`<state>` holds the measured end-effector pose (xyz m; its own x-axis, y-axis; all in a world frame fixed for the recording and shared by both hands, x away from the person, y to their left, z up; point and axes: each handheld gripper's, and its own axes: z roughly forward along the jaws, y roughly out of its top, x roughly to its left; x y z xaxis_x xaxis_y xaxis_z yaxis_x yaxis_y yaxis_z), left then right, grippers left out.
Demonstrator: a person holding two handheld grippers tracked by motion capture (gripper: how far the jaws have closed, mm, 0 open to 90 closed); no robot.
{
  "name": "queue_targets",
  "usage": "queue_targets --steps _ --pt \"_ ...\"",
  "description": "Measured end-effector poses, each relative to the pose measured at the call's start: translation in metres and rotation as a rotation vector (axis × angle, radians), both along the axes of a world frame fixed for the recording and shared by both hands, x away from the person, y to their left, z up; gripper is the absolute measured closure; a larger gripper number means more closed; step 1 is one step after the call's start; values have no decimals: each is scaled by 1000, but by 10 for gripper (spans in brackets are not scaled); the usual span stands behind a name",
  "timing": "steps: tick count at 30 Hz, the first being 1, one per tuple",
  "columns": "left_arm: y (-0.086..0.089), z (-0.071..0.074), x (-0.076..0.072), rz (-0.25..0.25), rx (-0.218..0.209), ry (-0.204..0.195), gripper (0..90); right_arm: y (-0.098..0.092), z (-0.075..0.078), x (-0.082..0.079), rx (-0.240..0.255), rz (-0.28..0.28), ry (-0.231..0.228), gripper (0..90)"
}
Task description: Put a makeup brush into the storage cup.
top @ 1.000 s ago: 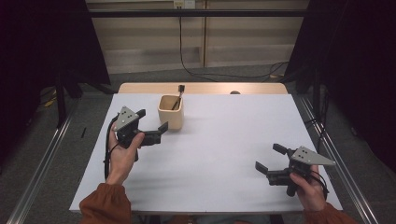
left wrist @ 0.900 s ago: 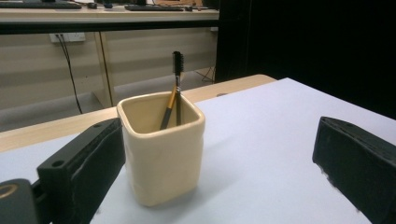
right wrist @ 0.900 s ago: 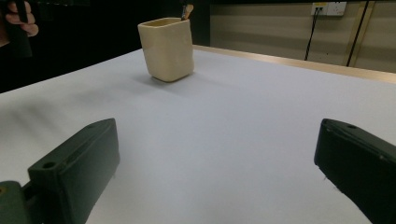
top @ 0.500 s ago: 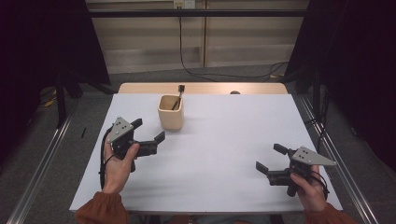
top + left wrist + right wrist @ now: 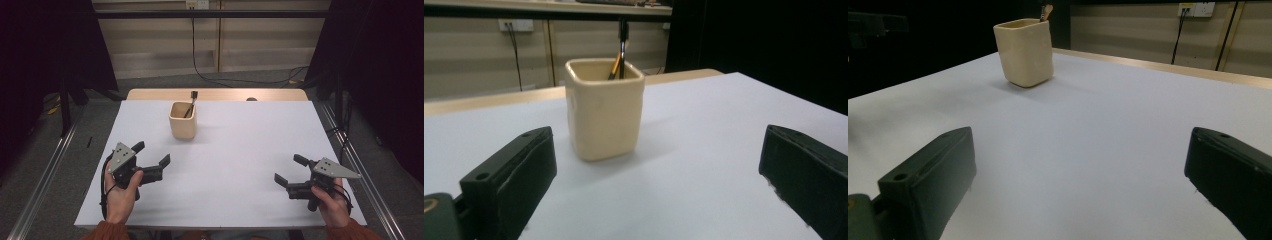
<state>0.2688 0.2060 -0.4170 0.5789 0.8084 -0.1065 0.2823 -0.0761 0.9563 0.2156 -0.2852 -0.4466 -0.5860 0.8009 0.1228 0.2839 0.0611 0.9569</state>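
Near the back of the white desk (image 5: pixel 240 150) stands a cream cup (image 5: pixel 182 120) with a brush (image 5: pixel 190 103) leaning inside; the left hand-held gripper (image 5: pixel 151 159), jaws wide and empty, sits just short of it, and the right hand-held gripper (image 5: pixel 290 170) rests well apart, jaws wide too

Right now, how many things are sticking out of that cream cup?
1: a dark-tipped pen or brush leans at the cream cup's far side. Shorter items may be hidden inside.

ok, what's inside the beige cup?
The beige cup holds one pen or brush, dark with an orange-brown section, leaning on the rim and sticking out above it. Its lower end and the cup's bottom are hidden by the wall.
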Motion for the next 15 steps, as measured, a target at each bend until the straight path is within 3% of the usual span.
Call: queue_targets --steps 3,8,15 --pt "1 -4 -10 3 6 -13 19 0 0 -2 1 -1 0 0" --pt "9 -13 -24 -10 -23 20 28 -2 1 -3 2 -12 -4 0" --pt "13 -17 -30 -11 -18 8 24 -5 2 -6 4 -20 -6 0"
